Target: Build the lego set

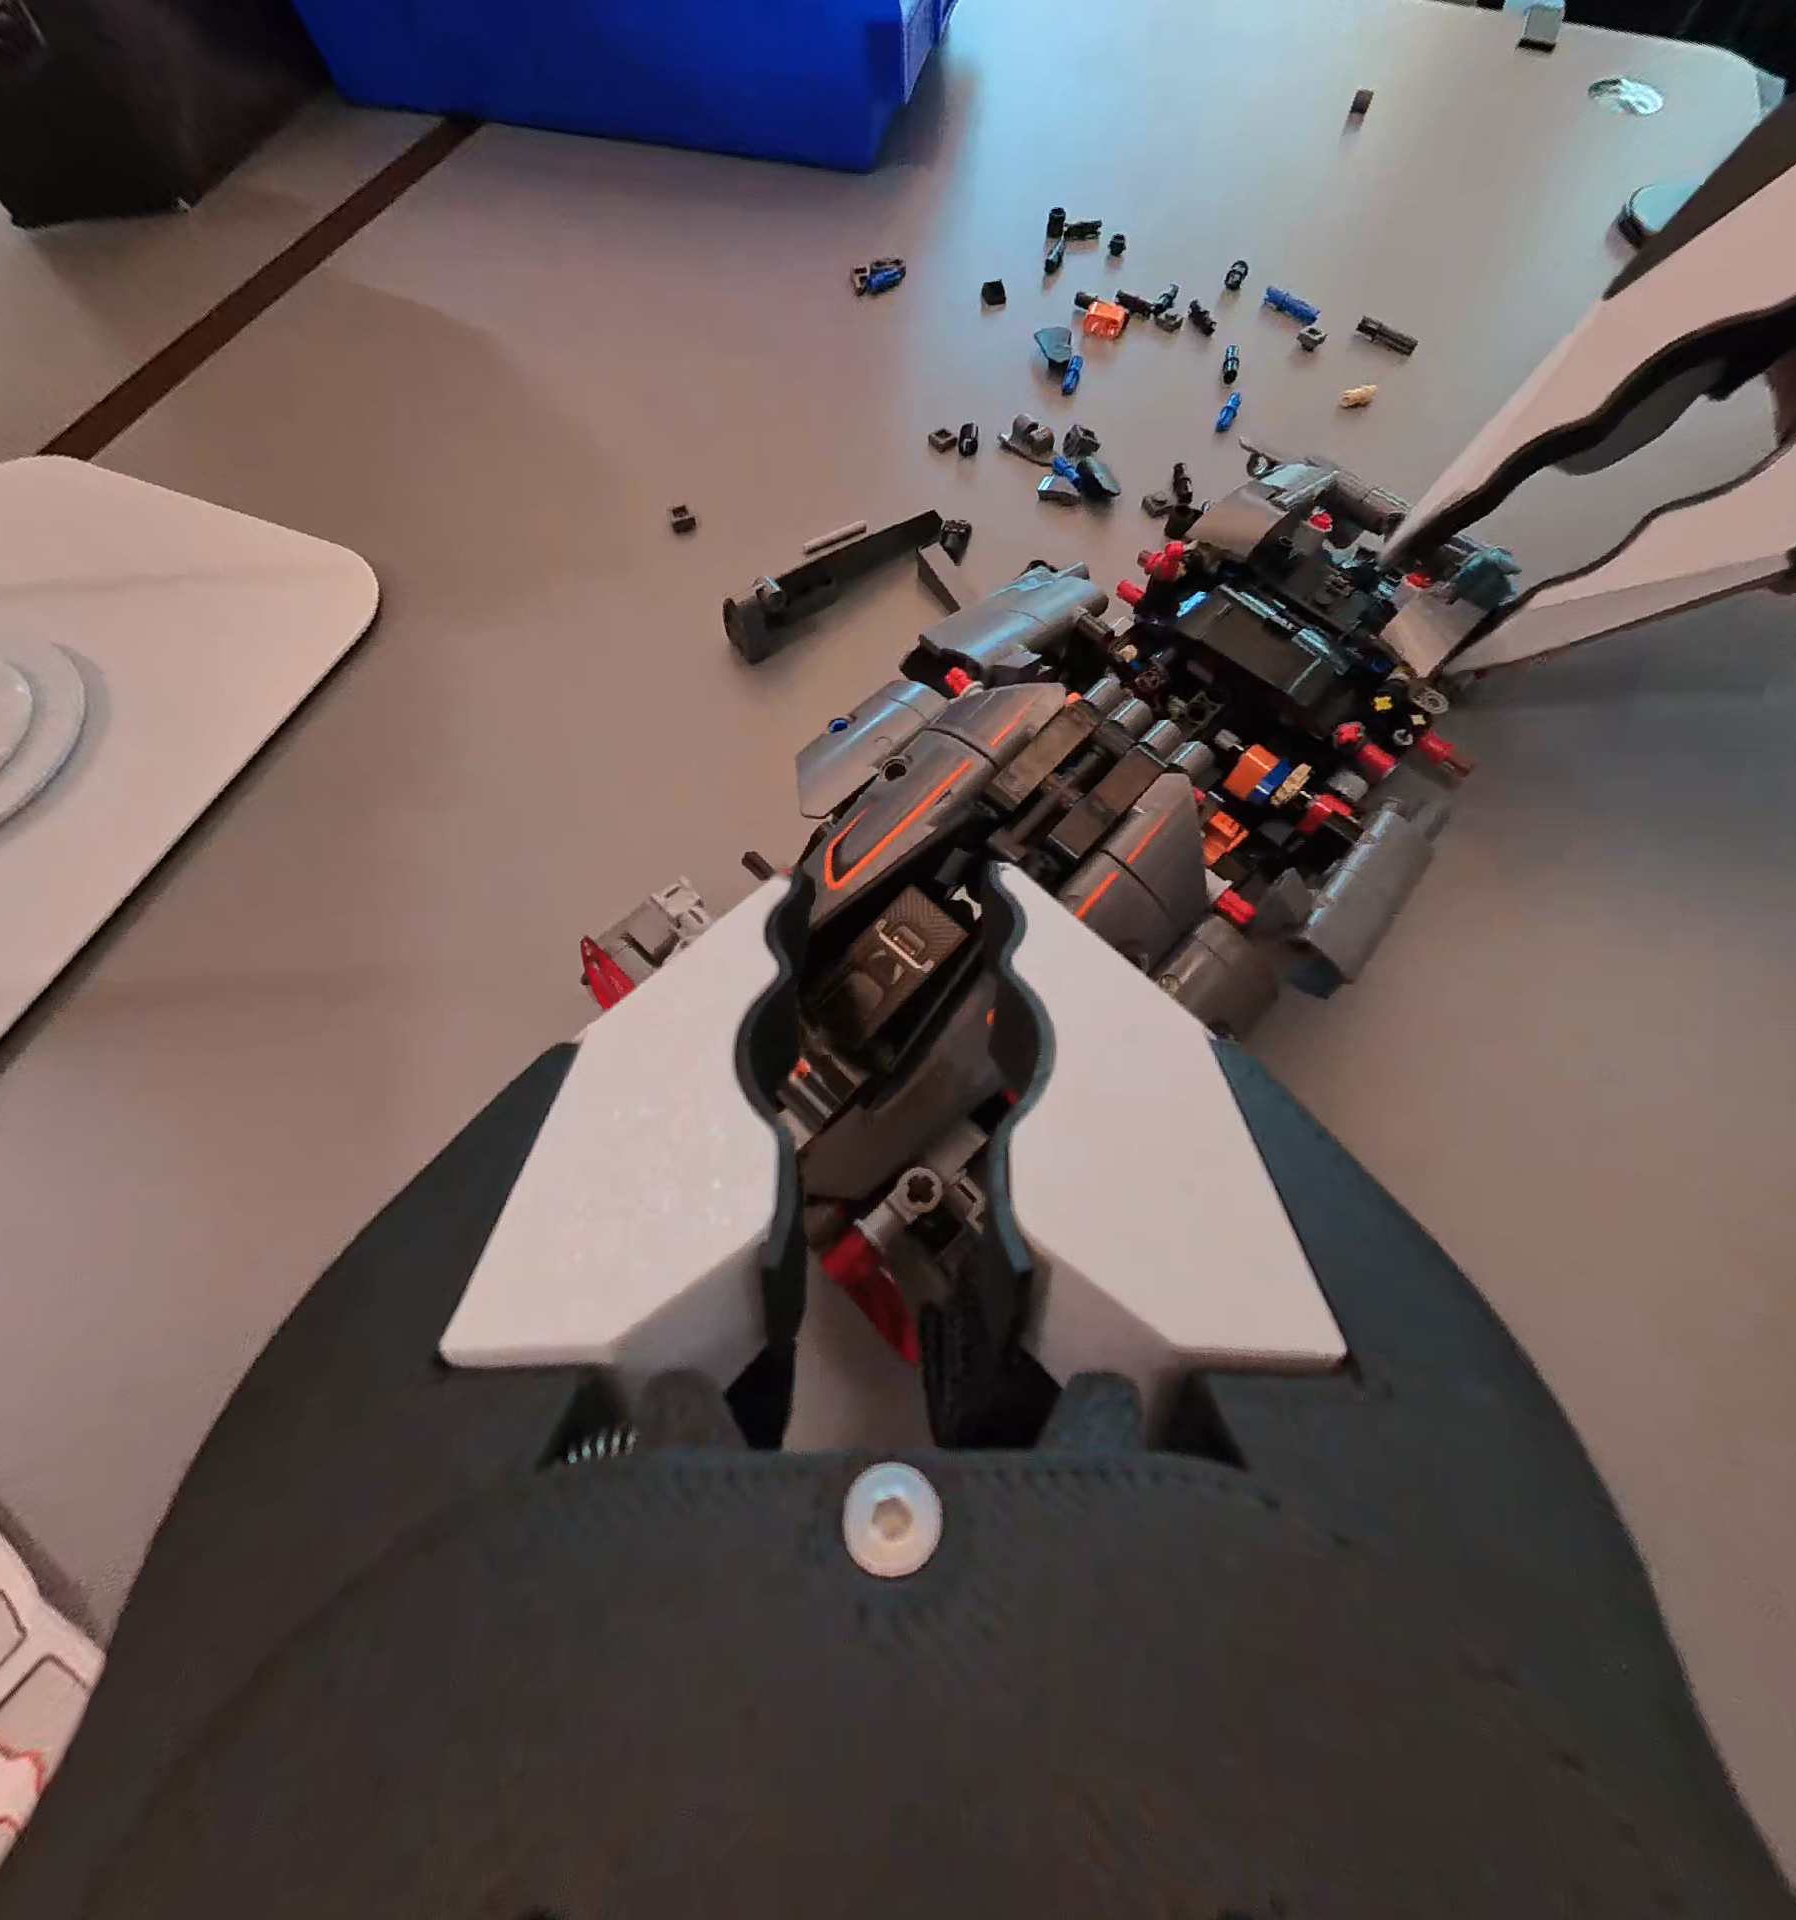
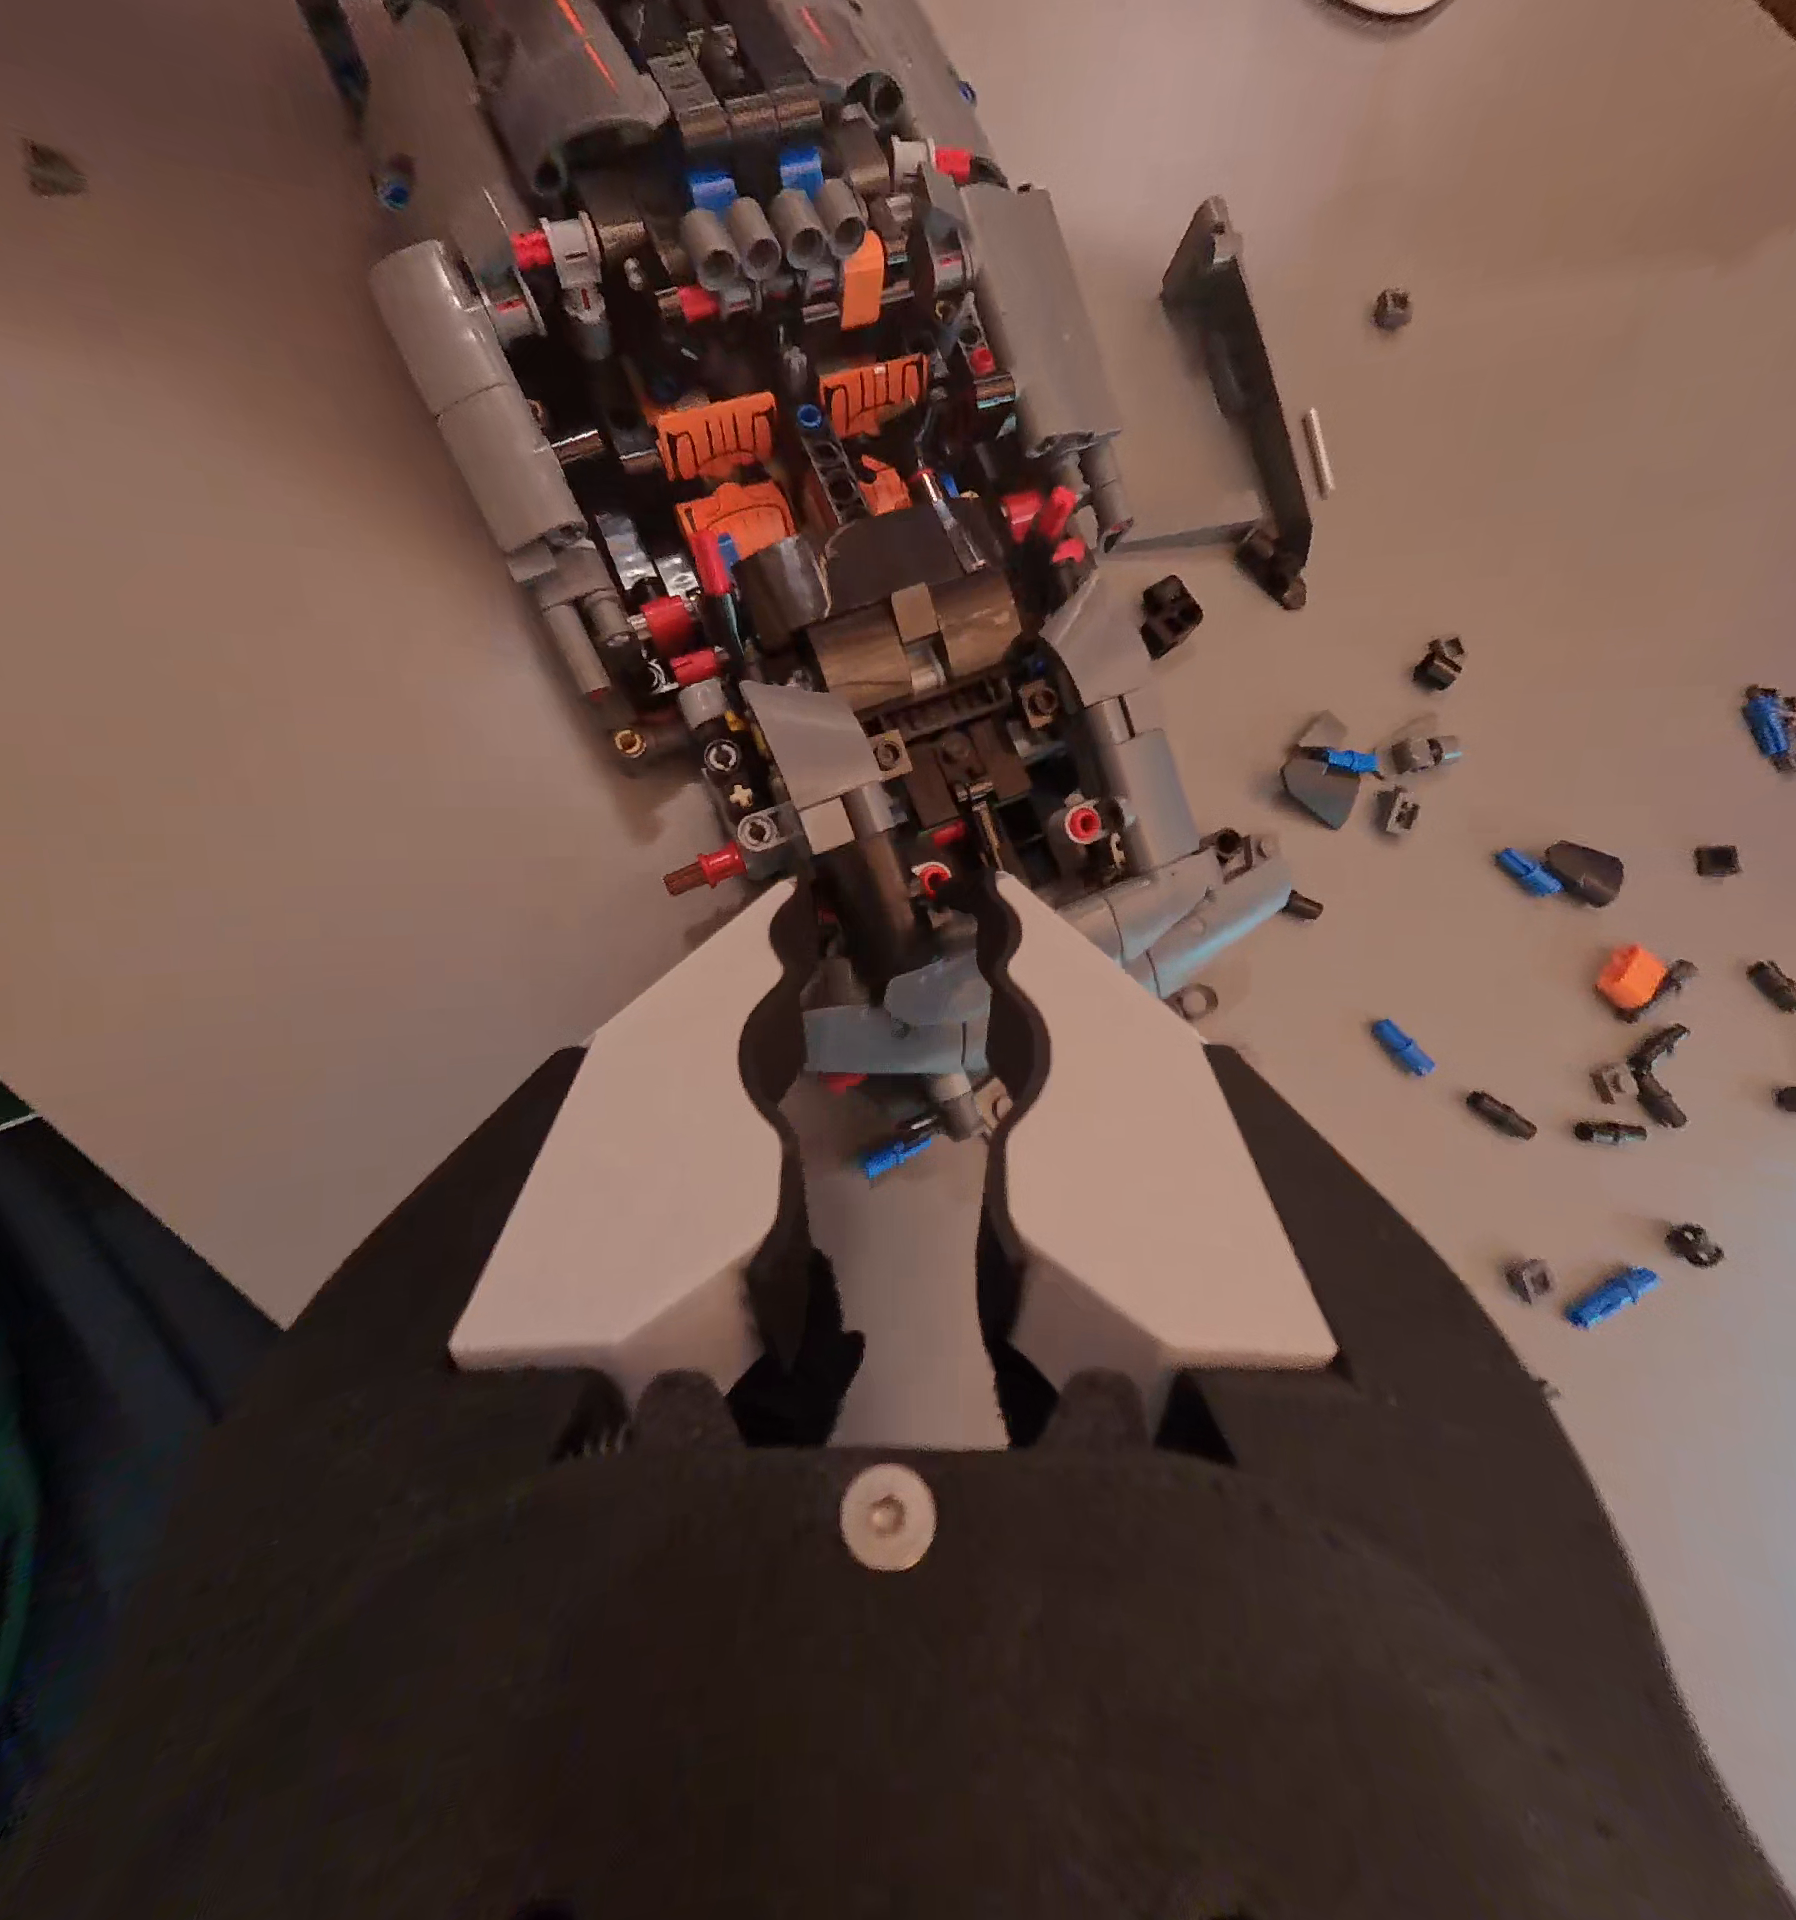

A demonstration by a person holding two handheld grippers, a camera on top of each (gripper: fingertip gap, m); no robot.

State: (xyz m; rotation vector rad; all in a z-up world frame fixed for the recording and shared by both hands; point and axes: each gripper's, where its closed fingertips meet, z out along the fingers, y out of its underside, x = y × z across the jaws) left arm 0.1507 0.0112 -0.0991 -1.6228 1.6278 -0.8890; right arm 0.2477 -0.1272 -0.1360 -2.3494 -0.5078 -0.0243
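Lying lengthwise on the grey tabletop (image 1: 458, 727), the half-built lego car (image 1: 1133, 748) stretches from the near middle toward the far right in the left wrist view, its dark grey body panels lined with orange. The left gripper (image 1: 889, 883) has its jaws clamped on the car's near end, the wavy inner edges of both fingers pressed against a dark panel with an orange stripe. At the car's far end the right gripper (image 1: 1434, 603) comes in from the right, its two pale fingers spread around the bodywork there.

The right wrist view looks down the lego car (image 2: 769, 468) from the opposite end and shows what the other camera cannot: two orange seats (image 2: 717, 436) side by side in the open cockpit, a row of grey cylinders (image 2: 780, 244) beyond them, and red pins along the frame. There the right gripper (image 2: 894, 894) straddles a black post and bluish-grey panel; the jaws stand slightly apart, and whether they actually grip the piece cannot be told.

A long dark beam assembly (image 1: 832, 582) lies just left of the car. Loose pieces (image 1: 1133, 332), black, blue and one orange, are scattered farther off. Only the left wrist view shows the blue bin (image 1: 613, 73) at the far edge and a pale rounded tray (image 1: 198, 644) at the left.
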